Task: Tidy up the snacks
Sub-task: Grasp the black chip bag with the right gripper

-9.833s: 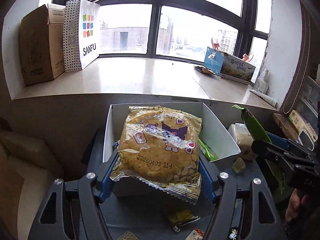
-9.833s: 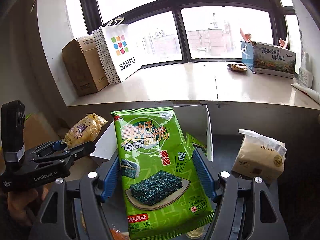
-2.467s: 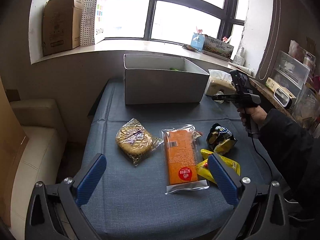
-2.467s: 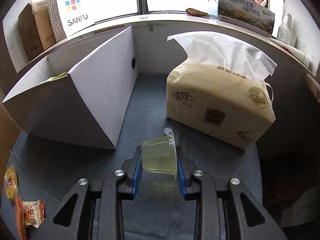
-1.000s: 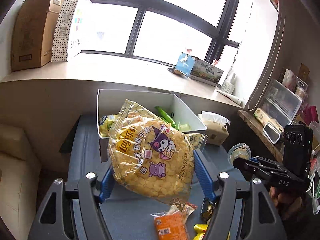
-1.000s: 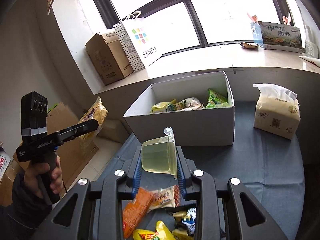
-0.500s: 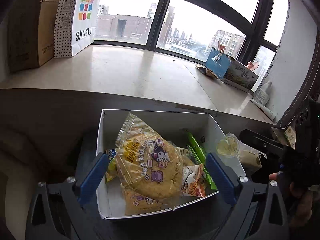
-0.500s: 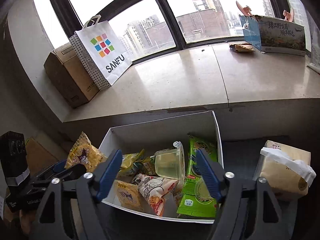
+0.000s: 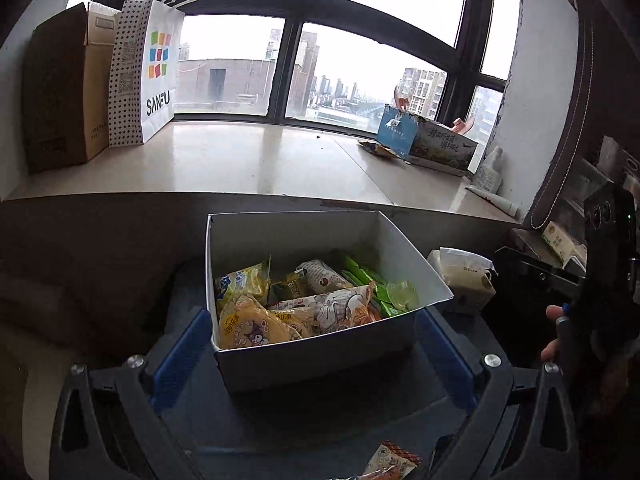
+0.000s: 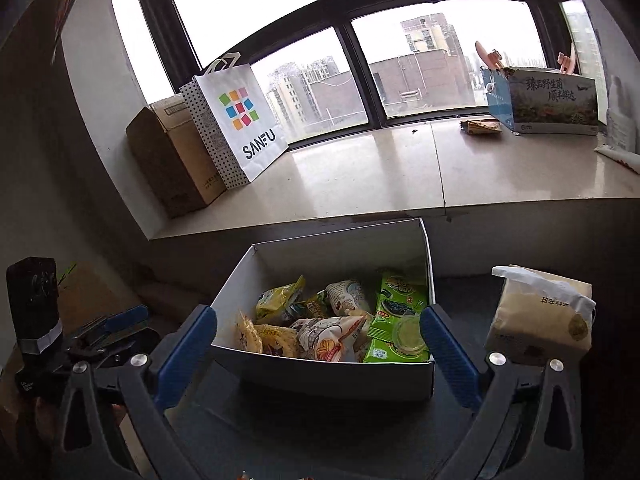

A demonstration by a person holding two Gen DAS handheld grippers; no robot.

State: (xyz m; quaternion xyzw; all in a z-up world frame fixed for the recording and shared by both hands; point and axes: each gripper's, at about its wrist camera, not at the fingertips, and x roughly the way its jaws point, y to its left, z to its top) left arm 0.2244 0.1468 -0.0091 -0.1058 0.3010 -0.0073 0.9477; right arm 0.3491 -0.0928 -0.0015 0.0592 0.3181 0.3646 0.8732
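A white cardboard box (image 9: 320, 364) stands on the blue-grey table and holds several snack packs. Among them are the yellow Kuromi chip bag (image 9: 256, 330), a green seaweed pack (image 10: 396, 300) and the clear jelly cup (image 10: 409, 335). The box also shows in the right wrist view (image 10: 332, 378). My left gripper (image 9: 308, 354) is open and empty, its jaws wide on either side of the box's near wall. My right gripper (image 10: 318, 354) is open and empty, just in front of the box. One loose snack packet (image 9: 390, 462) lies on the table below the left gripper.
A tissue pack (image 10: 540, 316) stands right of the box. The window sill behind carries a cardboard carton (image 9: 60, 92), a SANFU paper bag (image 9: 146, 76) and a printed box (image 9: 428, 142). Shelves with containers are at the far right (image 9: 568, 240).
The left gripper has let go of the Kuromi chip bag into the box and the right has let go of the jelly cup there. Both grippers have drawn back, open.
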